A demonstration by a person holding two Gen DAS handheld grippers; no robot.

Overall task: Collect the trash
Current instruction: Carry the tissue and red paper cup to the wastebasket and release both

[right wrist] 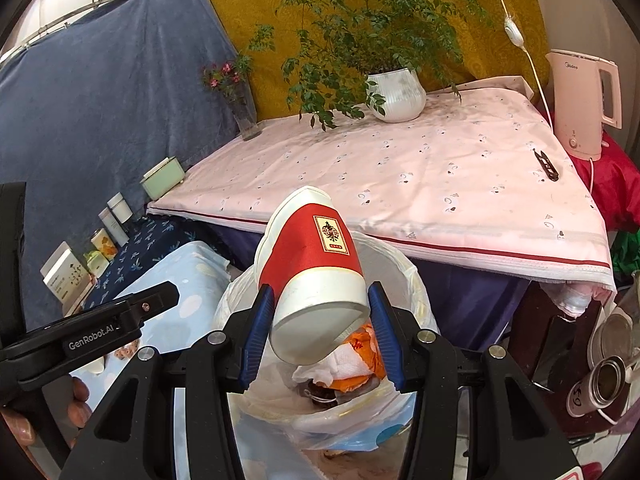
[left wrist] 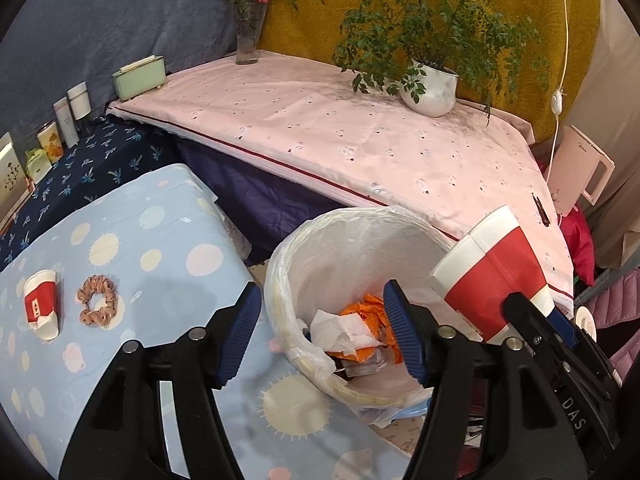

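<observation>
My left gripper (left wrist: 322, 296) hangs open over the white bag-lined trash bin (left wrist: 280, 280), with nothing between its blue pads. Inside the bin lie a crumpled white tissue (left wrist: 344, 330) and an orange wrapper (left wrist: 368, 308). My right gripper (right wrist: 320, 292) is shut on a red and white paper cup (right wrist: 308, 256), held tilted above the bin (right wrist: 404, 264). In the left wrist view that cup (left wrist: 492, 276) shows at the bin's right rim. A second, flattened red and white cup (left wrist: 40, 304) lies on the light blue spotted cloth (left wrist: 160, 264) to the left.
A pink scrunchie (left wrist: 98, 300) lies beside the flattened cup. Behind the bin is a pink-clothed table (left wrist: 320, 128) with a potted plant (left wrist: 430, 88), a flower vase (left wrist: 248, 36) and a black clip (right wrist: 546, 166). A kettle (right wrist: 584, 104) stands right; cartons and bottles (left wrist: 66, 120) left.
</observation>
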